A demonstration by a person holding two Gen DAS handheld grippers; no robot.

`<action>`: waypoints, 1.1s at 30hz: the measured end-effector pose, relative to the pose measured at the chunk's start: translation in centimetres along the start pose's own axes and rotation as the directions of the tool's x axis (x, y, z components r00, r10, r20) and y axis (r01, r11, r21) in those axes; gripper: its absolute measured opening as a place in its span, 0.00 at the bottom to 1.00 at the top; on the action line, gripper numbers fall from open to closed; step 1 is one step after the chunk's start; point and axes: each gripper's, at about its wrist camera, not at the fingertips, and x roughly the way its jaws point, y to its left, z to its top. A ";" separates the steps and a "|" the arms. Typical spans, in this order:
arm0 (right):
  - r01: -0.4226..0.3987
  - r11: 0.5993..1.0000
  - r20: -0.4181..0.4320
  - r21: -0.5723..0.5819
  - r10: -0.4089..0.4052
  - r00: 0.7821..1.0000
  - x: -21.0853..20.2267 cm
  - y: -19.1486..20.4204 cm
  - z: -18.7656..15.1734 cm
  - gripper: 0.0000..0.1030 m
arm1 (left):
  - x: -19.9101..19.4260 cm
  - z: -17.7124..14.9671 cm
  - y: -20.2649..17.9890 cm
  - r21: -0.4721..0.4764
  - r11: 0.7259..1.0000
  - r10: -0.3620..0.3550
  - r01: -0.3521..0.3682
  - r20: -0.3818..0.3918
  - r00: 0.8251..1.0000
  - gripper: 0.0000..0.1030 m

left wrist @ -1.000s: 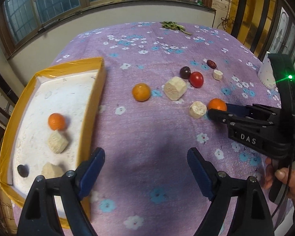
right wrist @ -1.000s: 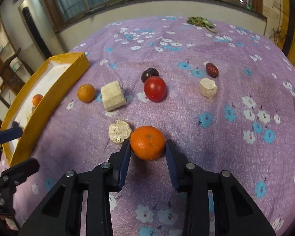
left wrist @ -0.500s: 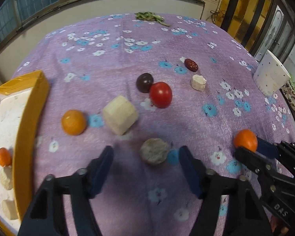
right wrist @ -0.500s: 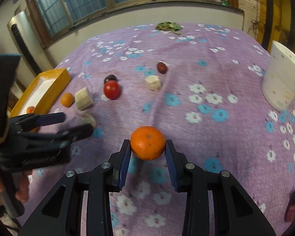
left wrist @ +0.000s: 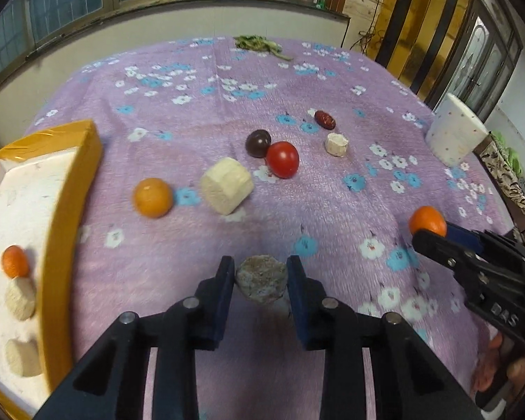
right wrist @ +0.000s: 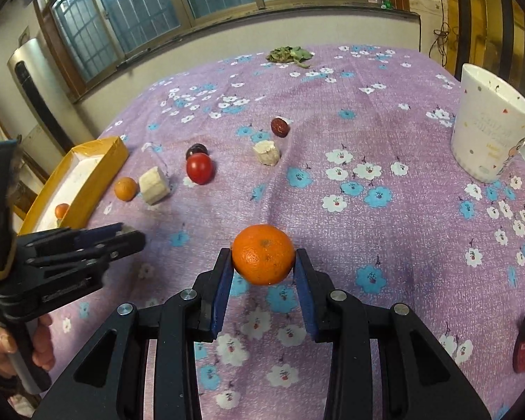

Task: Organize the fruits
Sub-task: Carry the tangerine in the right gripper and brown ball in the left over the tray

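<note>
My left gripper [left wrist: 260,270] points down at the purple flowered cloth, and its jaws are closing on a round beige slice [left wrist: 261,280] that lies on the cloth; both blue pads touch its sides. Off to the right, my right gripper [right wrist: 262,258] is shut on a mandarin orange [right wrist: 263,259], holding it above the cloth. In the left wrist view that mandarin [left wrist: 427,220] shows at the right gripper's tips. A yellow tray [left wrist: 70,210] at the left holds a small orange, pale slices and a dark fruit.
On the cloth beyond lie a small orange [left wrist: 153,197], a pale chunk [left wrist: 226,185], a tomato [left wrist: 282,159], a dark plum [left wrist: 258,142], a red date [left wrist: 324,119] and a small pale piece [left wrist: 337,144]. A white mug [right wrist: 486,122] stands at the right, green leaves [left wrist: 259,43] at the far edge.
My left gripper swung right, away from the tray, came over the beige slice and closed around it. The right gripper lifted the mandarin and carried it right, towards the mug.
</note>
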 end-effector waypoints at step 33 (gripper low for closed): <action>-0.165 0.959 -0.046 -0.229 0.159 0.986 3.7 23.1 2.6 0.33 | -10.7 -3.3 19.6 -0.198 0.979 0.083 -0.056 0.130 0.988 0.32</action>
